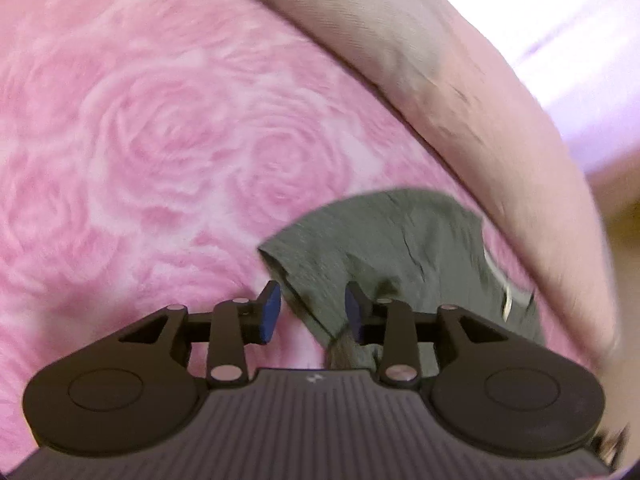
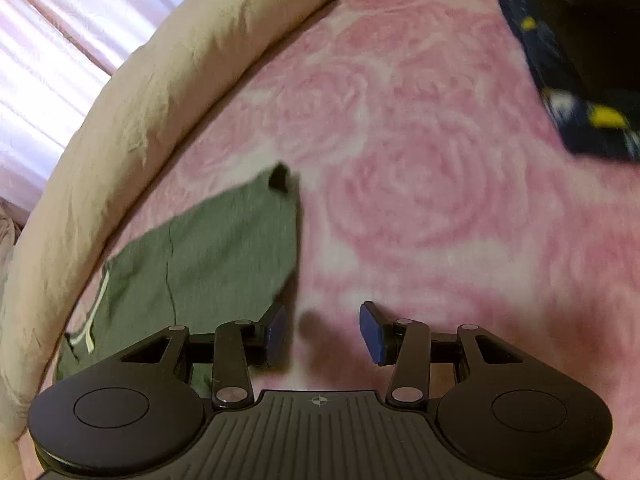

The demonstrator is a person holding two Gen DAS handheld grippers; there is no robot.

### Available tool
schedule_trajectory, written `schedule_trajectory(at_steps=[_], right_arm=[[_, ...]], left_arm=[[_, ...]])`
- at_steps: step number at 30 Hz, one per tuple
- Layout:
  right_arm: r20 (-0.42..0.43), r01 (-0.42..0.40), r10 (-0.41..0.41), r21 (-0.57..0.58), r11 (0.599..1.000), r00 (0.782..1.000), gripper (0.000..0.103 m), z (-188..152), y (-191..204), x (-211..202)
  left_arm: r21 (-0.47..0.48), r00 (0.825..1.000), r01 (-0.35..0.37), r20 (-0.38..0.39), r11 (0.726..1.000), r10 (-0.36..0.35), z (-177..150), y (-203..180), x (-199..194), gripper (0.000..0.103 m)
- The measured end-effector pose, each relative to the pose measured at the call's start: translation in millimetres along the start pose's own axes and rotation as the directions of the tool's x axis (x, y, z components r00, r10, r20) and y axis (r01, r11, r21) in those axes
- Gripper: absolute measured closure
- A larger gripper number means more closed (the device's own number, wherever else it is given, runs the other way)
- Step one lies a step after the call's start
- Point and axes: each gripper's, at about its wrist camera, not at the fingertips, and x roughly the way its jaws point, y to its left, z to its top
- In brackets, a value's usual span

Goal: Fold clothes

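Pink rose-patterned bed cover (image 2: 420, 184) fills both views, bordered along its far side by a long cream padded bolster (image 2: 132, 128), with pale striped curtains (image 2: 44, 64) behind it.

On the bed lies one olive-green cloth garment (image 2: 224, 248), spread mostly flat just beside the bolster, with its long axis running roughly parallel to that edge. A pale drawstring or trim (image 2: 96, 312) shows at one end.

The left tongs (image 1: 312, 314) sit right at the garment's near edge: a folded hem (image 1: 312, 300) passes between the two blue pads, which stand apart and do not appear to pinch it — released, by the look of it. The right tongs (image 2: 324, 334) are also spread apart and hold nothing. Their left pad (image 2: 276, 334) overlaps the garment's near corner, while the gap between the pads is over bare cover, so the cloth lies to the left and ahead of them.

The left tongs seem better placed to close on the hem; the right would need to shift left onto the corner.

Count: one green garment, two tongs — and one dark navy patterned cloth with yellow marks (image 2: 568, 92) well apart at the right.
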Motion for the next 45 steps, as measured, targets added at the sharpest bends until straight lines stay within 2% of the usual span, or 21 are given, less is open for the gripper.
schedule_trajectory(at_steps=[3,4,5,8,11,13,16,18,19,21,23,25,29,31,34,36,38,39,42,44,45], right_arm=[[0.032,-0.003,0.002,0.029,1.000,0.999,0.058,-13,-3,-1],[0.032,0.003,-0.004,0.028,1.000,0.999,0.058,-12,-2,0],[0.031,0.008,-0.009,0.028,1.000,0.999,0.058,-12,-1,0],[0.016,0.027,-0.027,-0.002,1.000,1.000,0.058,-10,4,3],[0.008,0.041,-0.040,-0.026,0.999,0.999,0.058,-11,6,4],[0.017,0.051,-0.051,-0.028,0.998,0.999,0.058,-13,7,5],[0.040,0.071,-0.070,-0.034,0.997,0.997,0.058,-16,10,8],[0.052,0.069,-0.067,-0.047,0.996,0.996,0.042,-18,14,9],[0.051,0.072,-0.069,-0.059,0.996,0.996,0.038,-18,18,10],[0.049,0.078,-0.074,-0.083,0.994,0.996,0.032,-18,24,13],[0.047,0.115,-0.110,-0.104,0.988,0.993,0.032,-17,31,13],[0.068,0.164,-0.157,-0.098,0.982,0.985,0.032,-16,34,9],[0.167,0.230,-0.203,-0.167,0.959,0.965,0.032,-16,53,-4],[0.197,0.208,-0.155,-0.286,0.936,0.968,0.032,-21,72,-2],[0.185,0.177,-0.103,-0.446,0.878,0.977,0.037,-31,97,10],[0.160,0.211,-0.151,-0.490,0.846,0.976,0.043,-38,98,20],[0.154,0.315,-0.275,-0.474,0.822,0.949,0.043,-42,82,24],[0.152,0.377,-0.347,-0.446,0.812,0.926,0.043,-42,69,23],[0.114,0.419,-0.404,-0.267,0.868,0.908,0.043,-35,20,-5],[0.097,0.377,-0.364,-0.208,0.903,0.926,0.043,-33,2,-23],[0.072,0.288,-0.279,-0.181,0.940,0.957,0.043,-35,-2,-30]], left_arm=[[-0.110,0.999,0.039,0.005,0.993,-0.039,7,17,28,0.072],[-0.135,0.999,0.050,0.011,0.990,-0.049,10,21,36,0.082],[-0.138,0.998,0.064,0.021,0.988,-0.061,15,23,42,0.102],[0.002,0.995,0.069,0.071,0.998,-0.069,42,10,44,0.103],[0.172,0.984,0.035,0.165,0.984,-0.064,81,-4,34,0.103],[0.309,0.983,0.001,0.177,0.951,-0.058,103,-15,35,0.103],[0.525,0.993,-0.070,0.119,0.848,0.008,106,-34,60,0.103],[0.598,0.992,-0.118,0.104,0.793,0.070,97,-38,80,0.102],[0.601,0.990,-0.136,0.106,0.788,0.090,94,-36,86,0.097],[0.554,0.988,-0.147,0.118,0.820,0.097,90,-27,89,0.094],[0.449,0.988,-0.142,0.120,0.882,0.099,89,-19,81,0.091],[0.380,0.981,-0.183,0.130,0.907,0.143,87,-10,66,0.093],[0.418,0.977,-0.193,0.170,0.888,0.132,82,-21,34,0.092],[0.471,0.975,-0.184,0.197,0.863,0.101,73,-39,26,0.092],[0.552,0.992,-0.101,0.119,0.828,0.042,56,-57,40,0.091],[0.609,0.994,-0.110,0.060,0.785,0.093,41,-57,56,0.088],[0.643,0.982,-0.164,0.037,0.748,0.184,25,-46,63,0.091],[0.632,0.982,-0.172,0.046,0.756,0.185,20,-38,56,0.091],[0.533,0.969,-0.234,0.056,0.813,0.242,16,-16,29,0.090],[0.479,0.964,-0.251,0.048,0.841,0.260,7,-2,7,0.091],[0.464,0.968,-0.234,0.024,0.854,0.252,0,2,-1,0.090]])
